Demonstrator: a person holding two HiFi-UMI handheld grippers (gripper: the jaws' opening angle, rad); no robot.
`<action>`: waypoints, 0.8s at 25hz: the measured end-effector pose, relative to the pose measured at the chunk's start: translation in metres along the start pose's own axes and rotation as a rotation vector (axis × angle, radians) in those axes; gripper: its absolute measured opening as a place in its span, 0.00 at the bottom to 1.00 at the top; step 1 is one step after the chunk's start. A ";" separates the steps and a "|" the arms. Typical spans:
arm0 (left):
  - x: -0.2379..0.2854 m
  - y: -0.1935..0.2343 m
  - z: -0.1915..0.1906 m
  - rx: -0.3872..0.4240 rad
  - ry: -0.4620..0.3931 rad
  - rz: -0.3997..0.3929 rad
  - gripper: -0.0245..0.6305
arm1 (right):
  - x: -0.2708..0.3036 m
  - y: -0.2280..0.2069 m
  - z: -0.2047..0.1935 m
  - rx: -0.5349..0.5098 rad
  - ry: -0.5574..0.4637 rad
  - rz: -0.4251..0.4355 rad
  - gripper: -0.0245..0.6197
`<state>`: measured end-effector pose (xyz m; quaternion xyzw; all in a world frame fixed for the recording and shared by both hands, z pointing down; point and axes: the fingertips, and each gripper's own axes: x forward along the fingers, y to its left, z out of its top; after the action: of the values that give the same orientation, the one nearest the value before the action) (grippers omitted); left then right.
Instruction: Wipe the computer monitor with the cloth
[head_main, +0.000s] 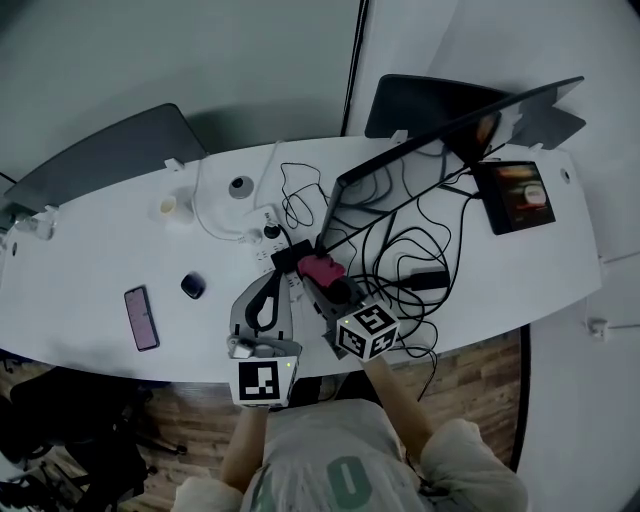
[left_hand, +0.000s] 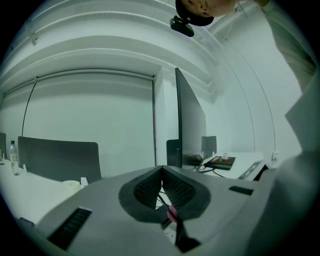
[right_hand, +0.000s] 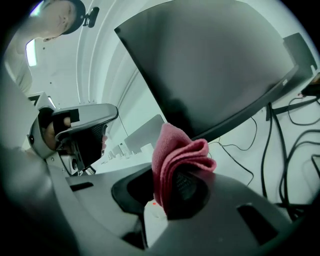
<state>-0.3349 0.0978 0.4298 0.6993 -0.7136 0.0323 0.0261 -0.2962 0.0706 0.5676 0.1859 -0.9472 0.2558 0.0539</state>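
The dark monitor (head_main: 455, 125) stands at the back right of the white table (head_main: 90, 260); its black screen (right_hand: 210, 65) fills the upper part of the right gripper view. A pink cloth (head_main: 320, 268) is bunched between the jaws of my right gripper (head_main: 328, 280), which is shut on it just in front of the screen's lower left corner. The cloth (right_hand: 175, 157) sticks up out of that gripper (right_hand: 172, 177). My left gripper (head_main: 270, 280) hangs beside it on the left, shut with nothing in it (left_hand: 161, 172). From there the monitor (left_hand: 187, 125) shows edge-on.
A tangle of black cables (head_main: 410, 250) and a power strip (head_main: 268, 238) lie under the monitor. A tablet-like device (head_main: 518, 195) sits at the right, a phone (head_main: 141, 317), a small dark object (head_main: 192, 286) and a cup (head_main: 168, 206) at the left. Chairs (head_main: 110, 150) stand behind the table.
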 end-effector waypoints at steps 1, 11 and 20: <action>-0.001 0.002 0.001 -0.001 -0.002 0.004 0.06 | -0.003 0.000 -0.002 0.006 0.002 -0.010 0.11; -0.012 0.023 0.004 0.011 -0.011 0.050 0.06 | -0.010 0.021 0.014 -0.029 0.002 0.000 0.11; -0.021 0.032 0.011 0.010 -0.011 0.102 0.06 | 0.002 0.007 0.036 -0.041 -0.083 -0.192 0.11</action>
<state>-0.3666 0.1187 0.4163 0.6623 -0.7483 0.0333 0.0168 -0.3010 0.0577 0.5338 0.2852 -0.9314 0.2220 0.0427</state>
